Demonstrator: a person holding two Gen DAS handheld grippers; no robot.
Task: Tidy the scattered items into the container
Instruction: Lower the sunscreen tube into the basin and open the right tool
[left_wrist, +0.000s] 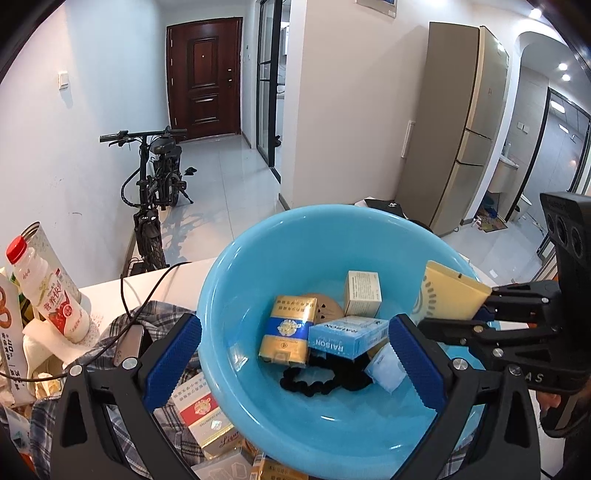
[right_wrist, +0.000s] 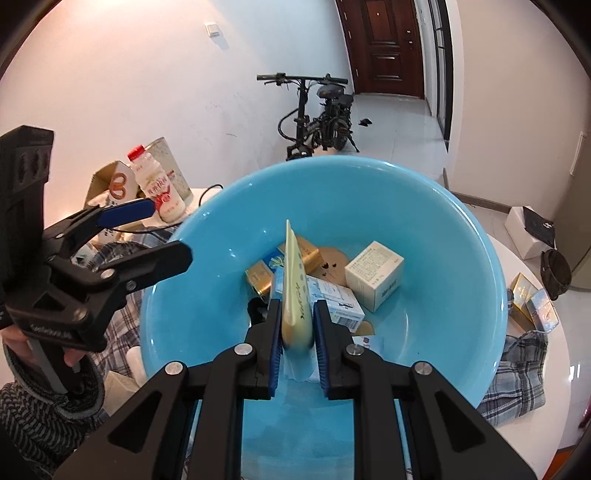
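Observation:
A light blue plastic basin (left_wrist: 258, 266) (right_wrist: 443, 221) holds a gold-and-blue box (left_wrist: 286, 332), a light blue box (left_wrist: 345, 338), a white box (left_wrist: 362, 295) (right_wrist: 375, 275), a black hair tie (left_wrist: 310, 384) and a small white packet (left_wrist: 384, 369). My right gripper (right_wrist: 297, 325) (left_wrist: 480, 314) is shut on a flat pale yellow packet (right_wrist: 295, 280) (left_wrist: 450, 295), held on edge over the basin. My left gripper (left_wrist: 291, 358) (right_wrist: 159, 232) is open and empty at the basin's near left rim.
A red-and-white box (left_wrist: 203, 417) lies on a plaid cloth (left_wrist: 122, 325) left of the basin. A red-capped drink bottle (left_wrist: 48, 291) (right_wrist: 157, 184), a can and cartons stand at the left. More boxes (right_wrist: 532, 302) lie right of the basin. A black cable (left_wrist: 147, 291) crosses the white table.

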